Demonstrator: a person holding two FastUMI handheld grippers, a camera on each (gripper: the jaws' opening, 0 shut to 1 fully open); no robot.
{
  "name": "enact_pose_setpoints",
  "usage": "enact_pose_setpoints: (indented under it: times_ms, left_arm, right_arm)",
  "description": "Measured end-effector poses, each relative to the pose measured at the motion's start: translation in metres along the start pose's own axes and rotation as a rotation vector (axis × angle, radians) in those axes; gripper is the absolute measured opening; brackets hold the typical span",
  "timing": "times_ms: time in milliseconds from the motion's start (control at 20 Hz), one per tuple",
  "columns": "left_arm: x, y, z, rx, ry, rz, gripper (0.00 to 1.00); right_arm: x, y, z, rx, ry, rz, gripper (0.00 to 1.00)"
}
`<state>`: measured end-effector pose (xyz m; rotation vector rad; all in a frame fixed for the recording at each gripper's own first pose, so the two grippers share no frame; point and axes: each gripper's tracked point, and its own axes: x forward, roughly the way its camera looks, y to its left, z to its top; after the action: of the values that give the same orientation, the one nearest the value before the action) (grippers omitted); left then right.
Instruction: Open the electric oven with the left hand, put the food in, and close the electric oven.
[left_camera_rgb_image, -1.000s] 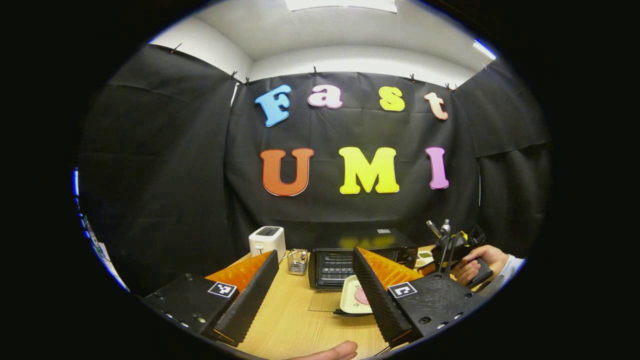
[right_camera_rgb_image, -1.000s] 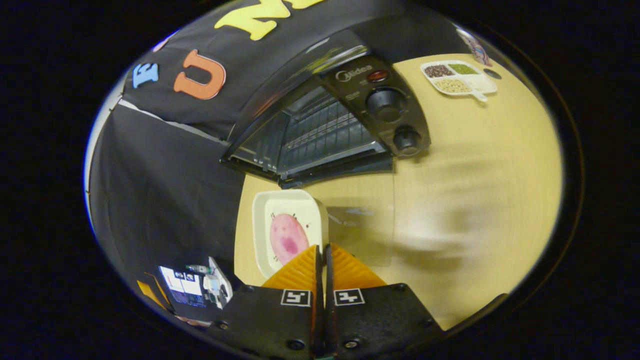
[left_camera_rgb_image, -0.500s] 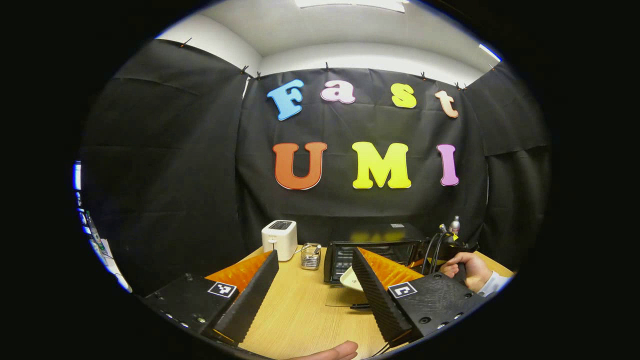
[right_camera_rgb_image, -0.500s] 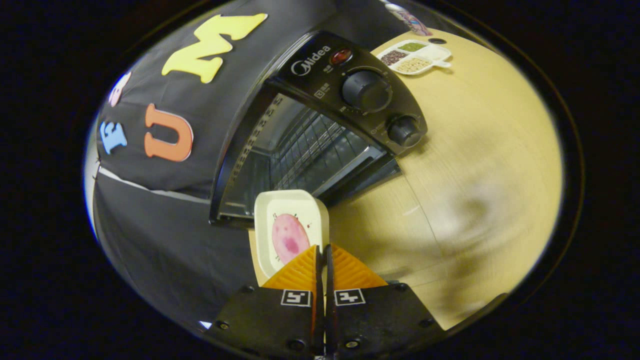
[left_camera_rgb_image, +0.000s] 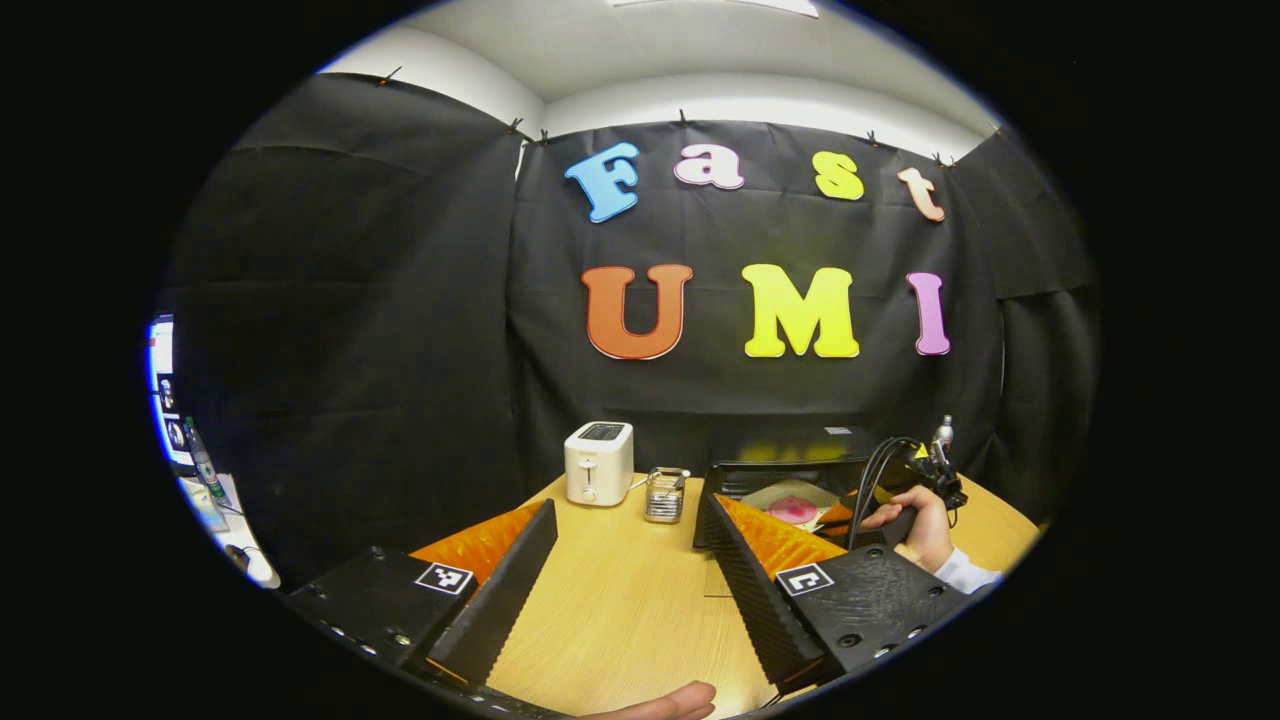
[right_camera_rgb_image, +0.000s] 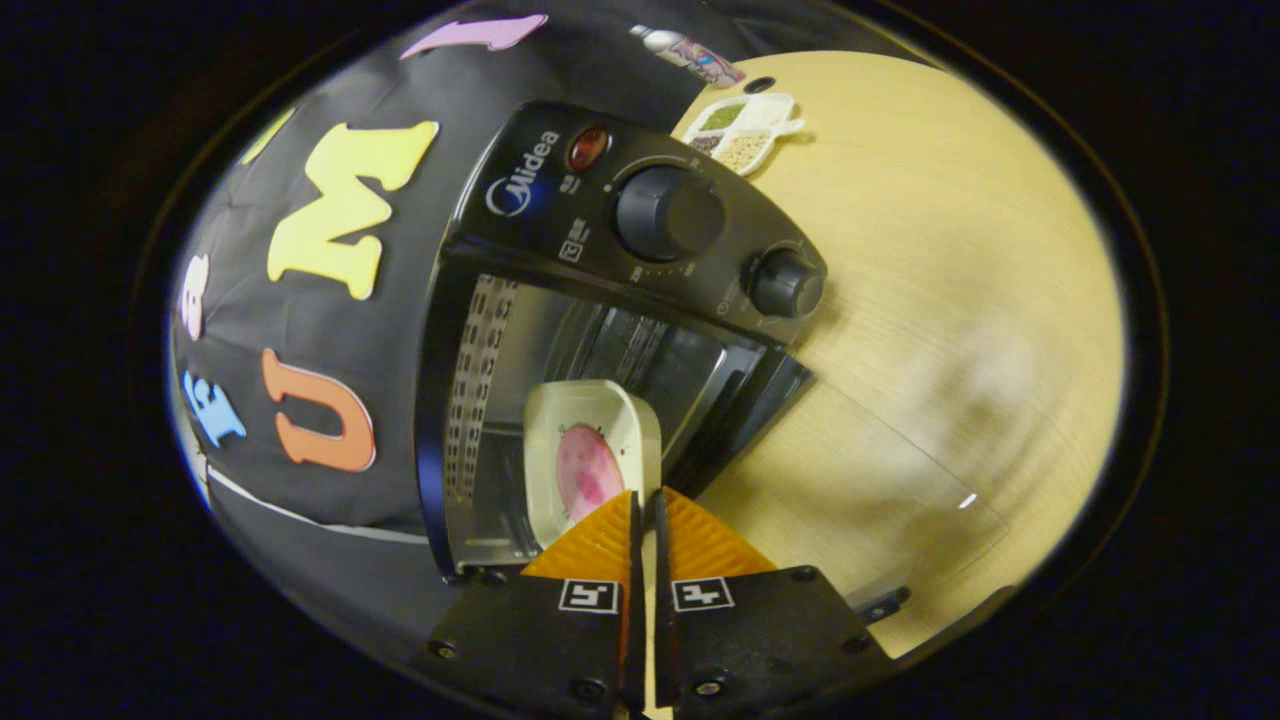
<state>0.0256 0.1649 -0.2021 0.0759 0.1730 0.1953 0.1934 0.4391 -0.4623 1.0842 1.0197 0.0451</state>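
The black electric oven (right_camera_rgb_image: 530, 190) stands with its glass door (right_camera_rgb_image: 870, 500) folded down flat on the table. My right gripper (right_camera_rgb_image: 645, 497) is shut on the near rim of a cream tray (right_camera_rgb_image: 600, 405) carrying a pink piece of food (right_camera_rgb_image: 587, 470). The tray hangs tilted in the oven's mouth, over the wire rack. In the left gripper view the oven (left_camera_rgb_image: 760, 472) sits at the table's far right, with the tray (left_camera_rgb_image: 768, 497) in its opening and a hand (left_camera_rgb_image: 918, 520) beside it. My left gripper (left_camera_rgb_image: 628, 512) is open over the table, holding nothing.
A white toaster (left_camera_rgb_image: 598, 462) and a small wire basket (left_camera_rgb_image: 665, 495) stand left of the oven. A divided dish of beans (right_camera_rgb_image: 745, 125) and a bottle (right_camera_rgb_image: 690, 55) lie beyond the oven's knob panel. The wooden table (right_camera_rgb_image: 950, 260) spreads out to the right of the oven.
My right gripper has carried the tray forward from above the table into the oven's opening. The left gripper stayed open and drifted left, away from the oven.
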Motion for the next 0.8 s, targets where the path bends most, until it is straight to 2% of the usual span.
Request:
enact_pose_setpoints:
  times_ms: [50, 100, 250, 350, 600, 700, 800]
  left_arm:
    - [0.0, 0.001, -0.003, -0.001, 0.008, 0.0, 0.94]
    - [0.0, 0.003, -0.004, -0.002, 0.016, -0.002, 0.94]
    - [0.0, 0.01, -0.008, -0.002, 0.021, 0.002, 0.93]
    - [0.001, 0.011, -0.011, -0.01, 0.029, 0.001, 0.94]
    - [0.0, 0.014, -0.013, -0.022, 0.034, -0.001, 0.94]
    - [-0.001, 0.013, -0.013, -0.022, 0.031, -0.006, 0.94]
    - [0.0, 0.012, -0.014, -0.018, 0.035, -0.007, 0.94]
  right_arm:
    - [0.003, 0.006, 0.003, -0.002, -0.024, 0.026, 0.04]
    - [0.006, 0.01, 0.007, 0.002, -0.044, 0.054, 0.07]
    - [0.015, 0.021, 0.016, 0.005, -0.094, 0.116, 0.06]
    - [0.02, 0.027, 0.016, 0.005, -0.114, 0.147, 0.12]
    - [0.04, 0.023, 0.022, -0.01, -0.143, 0.136, 0.12]
    - [0.042, 0.019, 0.025, -0.021, -0.163, 0.128, 0.02]
    - [0.043, 0.021, 0.025, -0.04, -0.179, 0.143, 0.03]
